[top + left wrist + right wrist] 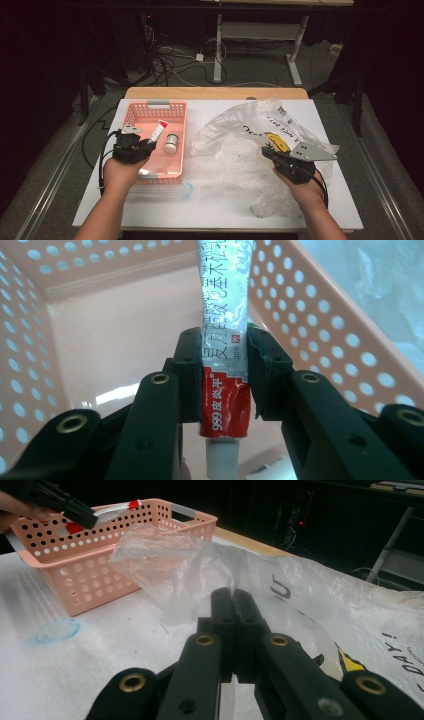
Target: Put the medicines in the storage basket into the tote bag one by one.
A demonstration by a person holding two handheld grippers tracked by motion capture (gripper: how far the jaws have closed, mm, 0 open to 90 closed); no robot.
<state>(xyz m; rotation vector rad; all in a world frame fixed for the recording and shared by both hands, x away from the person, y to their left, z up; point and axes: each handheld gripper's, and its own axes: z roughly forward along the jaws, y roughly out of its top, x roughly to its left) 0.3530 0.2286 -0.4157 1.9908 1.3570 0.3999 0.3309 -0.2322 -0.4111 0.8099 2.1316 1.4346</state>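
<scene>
the left tool (224, 371) is clamped on a red-and-white ointment tube (225, 350), cap end toward the hand, and holds it over the pink basket (133, 114), beside a small round jar (171, 142) on the basket floor. the right tool (233, 605), jaws pressed together, pinches the clear plastic bag (165, 570) spread on the counter (205, 210).

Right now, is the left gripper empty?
No, the left gripper has its jaws clamped on a red and white ointment tube above the pink basket.
</scene>
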